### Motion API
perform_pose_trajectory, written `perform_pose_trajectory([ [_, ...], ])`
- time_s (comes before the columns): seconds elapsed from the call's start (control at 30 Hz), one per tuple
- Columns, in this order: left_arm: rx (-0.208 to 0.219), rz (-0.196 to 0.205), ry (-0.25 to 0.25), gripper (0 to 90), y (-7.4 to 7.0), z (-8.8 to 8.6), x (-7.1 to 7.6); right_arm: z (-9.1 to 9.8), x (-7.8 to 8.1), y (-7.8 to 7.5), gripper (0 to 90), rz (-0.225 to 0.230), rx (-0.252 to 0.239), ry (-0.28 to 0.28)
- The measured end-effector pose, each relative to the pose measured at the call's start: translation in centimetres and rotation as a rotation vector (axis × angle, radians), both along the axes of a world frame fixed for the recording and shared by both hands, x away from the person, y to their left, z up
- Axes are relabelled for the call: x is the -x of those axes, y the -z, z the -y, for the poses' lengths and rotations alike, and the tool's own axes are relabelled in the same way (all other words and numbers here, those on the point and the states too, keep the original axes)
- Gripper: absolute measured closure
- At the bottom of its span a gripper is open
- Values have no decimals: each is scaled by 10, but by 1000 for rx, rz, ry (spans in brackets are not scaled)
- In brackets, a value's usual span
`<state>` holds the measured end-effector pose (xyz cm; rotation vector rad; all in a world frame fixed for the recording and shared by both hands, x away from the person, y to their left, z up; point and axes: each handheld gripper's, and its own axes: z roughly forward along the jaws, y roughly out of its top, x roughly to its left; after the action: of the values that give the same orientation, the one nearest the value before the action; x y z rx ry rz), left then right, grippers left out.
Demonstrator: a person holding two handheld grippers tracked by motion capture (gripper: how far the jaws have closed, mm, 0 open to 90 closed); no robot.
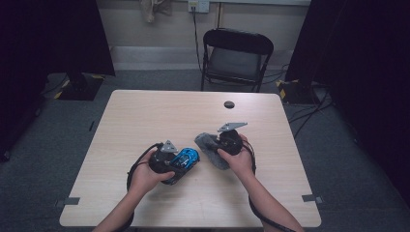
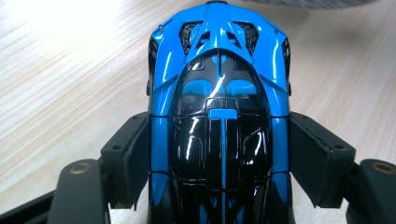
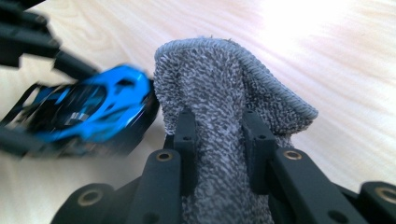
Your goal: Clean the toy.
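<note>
A shiny blue and black toy car [image 1: 186,159] lies near the middle of the wooden table [image 1: 145,116]. My left gripper [image 2: 219,158] is shut on the toy car [image 2: 219,93], one black pad pressed on each of its sides, its nose pointing away. A folded grey cloth [image 1: 209,147] lies just right of the car. My right gripper [image 3: 219,140] is shut on the grey cloth [image 3: 219,88], which bunches up between the jaws. In the right gripper view the toy car [image 3: 93,112] shows blurred at the left, close beside the cloth.
A black folding chair [image 1: 235,58] stands behind the table's far edge. A small dark round hole [image 1: 229,104] sits in the tabletop near the far side. Dark curtains hang at both sides. Cables trail from both grippers along the person's forearms.
</note>
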<state>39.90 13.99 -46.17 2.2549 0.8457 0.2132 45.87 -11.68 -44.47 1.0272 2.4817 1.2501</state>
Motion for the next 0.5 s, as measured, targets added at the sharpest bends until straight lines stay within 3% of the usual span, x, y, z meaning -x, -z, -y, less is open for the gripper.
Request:
perform_pose_trajectory([
  [0.33,-1,10,24,281,2,6,1,-28,-9,5,721,-18,37,-79],
  [0.5,-5,1,17,281,3,4,0,-28,-7,6,721,-26,31,-99],
])
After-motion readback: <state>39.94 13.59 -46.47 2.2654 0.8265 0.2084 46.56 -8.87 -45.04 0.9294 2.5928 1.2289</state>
